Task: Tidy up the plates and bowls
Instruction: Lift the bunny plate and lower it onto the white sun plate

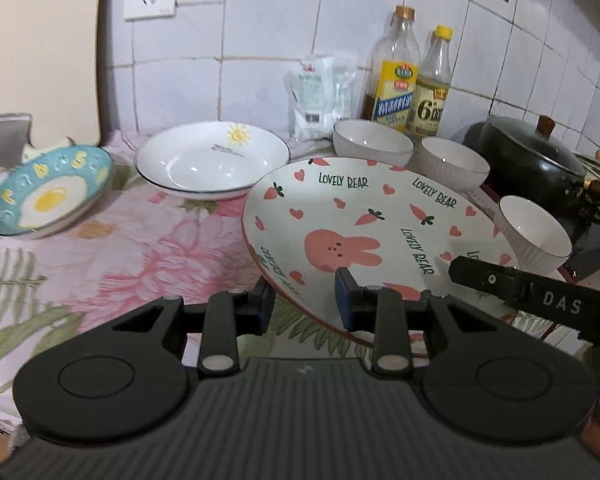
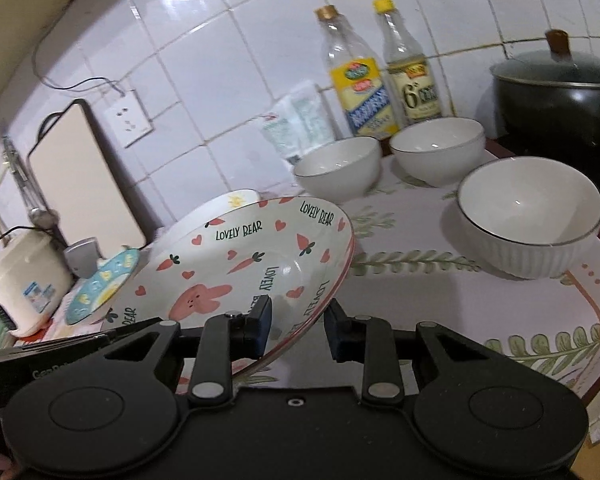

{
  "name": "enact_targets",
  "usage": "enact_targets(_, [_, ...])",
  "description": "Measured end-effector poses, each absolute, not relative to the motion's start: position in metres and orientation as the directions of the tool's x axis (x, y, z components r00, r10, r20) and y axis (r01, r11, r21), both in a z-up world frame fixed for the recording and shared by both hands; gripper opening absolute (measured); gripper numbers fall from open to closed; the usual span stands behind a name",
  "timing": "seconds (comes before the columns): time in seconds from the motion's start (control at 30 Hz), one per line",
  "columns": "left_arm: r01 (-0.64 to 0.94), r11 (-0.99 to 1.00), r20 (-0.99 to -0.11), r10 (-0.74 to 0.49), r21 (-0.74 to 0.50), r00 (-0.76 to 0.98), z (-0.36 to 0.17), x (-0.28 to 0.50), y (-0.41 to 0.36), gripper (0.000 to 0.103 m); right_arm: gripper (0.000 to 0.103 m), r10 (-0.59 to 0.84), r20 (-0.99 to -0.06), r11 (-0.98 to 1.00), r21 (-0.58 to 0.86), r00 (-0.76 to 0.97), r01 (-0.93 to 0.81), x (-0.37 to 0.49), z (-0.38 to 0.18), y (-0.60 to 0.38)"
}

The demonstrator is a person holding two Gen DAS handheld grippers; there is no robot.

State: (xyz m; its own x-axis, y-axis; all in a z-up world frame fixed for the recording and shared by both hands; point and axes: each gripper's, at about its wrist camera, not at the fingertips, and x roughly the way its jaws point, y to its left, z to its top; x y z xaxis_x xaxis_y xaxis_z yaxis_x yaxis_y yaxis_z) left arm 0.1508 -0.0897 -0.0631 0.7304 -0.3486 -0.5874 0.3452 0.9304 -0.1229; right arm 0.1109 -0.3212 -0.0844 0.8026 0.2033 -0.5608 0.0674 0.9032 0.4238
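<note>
A big "Lovely Bear" plate [image 1: 360, 216] [image 2: 236, 256], with a pink rabbit, carrots and hearts, hangs tilted above the floral countertop. My left gripper [image 1: 305, 302] is shut on its near rim. My right gripper [image 2: 298, 330] is shut on the rim at the plate's right side. A white deep plate with a sun [image 1: 212, 160] [image 2: 228, 204] lies behind it. A blue fried-egg plate [image 1: 48, 196] [image 2: 100, 288] sits at the left. Three white bowls [image 2: 336, 168] [image 2: 436, 148] [image 2: 528, 216] stand at the right.
Two oil and vinegar bottles [image 1: 396, 72] and a white bag [image 1: 320, 96] stand against the tiled wall. A black lidded pot [image 1: 536, 160] is at the far right. A cutting board [image 2: 84, 176] leans at the left, by a rice cooker [image 2: 24, 280].
</note>
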Motion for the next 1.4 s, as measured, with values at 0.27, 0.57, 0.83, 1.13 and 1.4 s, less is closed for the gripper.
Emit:
enact_targets(0.27, [0.315, 0.94, -0.534, -0.336, -0.133, 0.776, -0.037, 0.138, -0.067, 0.03, 0.034, 0.256, -0.516, 0.914, 0.404, 0.818, -0.031, 0.112, -0.055, -0.306])
enact_targets(0.57, [0.272, 0.949, -0.52, -0.316, -0.162, 0.794, -0.021, 0.159, -0.045, 0.03, 0.034, 0.32, -0.478, 0.908, 0.402, 0.818, -0.12, 0.143, -0.038, -0.291])
enact_targets(0.83, [0.229, 0.949, -0.537, -0.311, -0.215, 0.784, -0.034, 0.203, -0.027, 0.03, 0.034, 0.357, -0.488, 0.899, 0.411, 0.796, -0.152, 0.189, -0.047, -0.277])
enact_targets(1.13, [0.185, 0.95, -0.581, -0.302, -0.252, 0.756, -0.063, 0.261, -0.016, 0.03, 0.034, 0.369, -0.552, 0.901, 0.411, 0.748, -0.141, 0.244, -0.071, -0.263])
enact_targets(1.4, [0.153, 0.95, -0.635, -0.296, -0.272, 0.714, -0.082, 0.308, -0.011, 0.03, 0.034, 0.38, -0.613, 0.903, 0.407, 0.692, -0.135, 0.29, -0.096, -0.254])
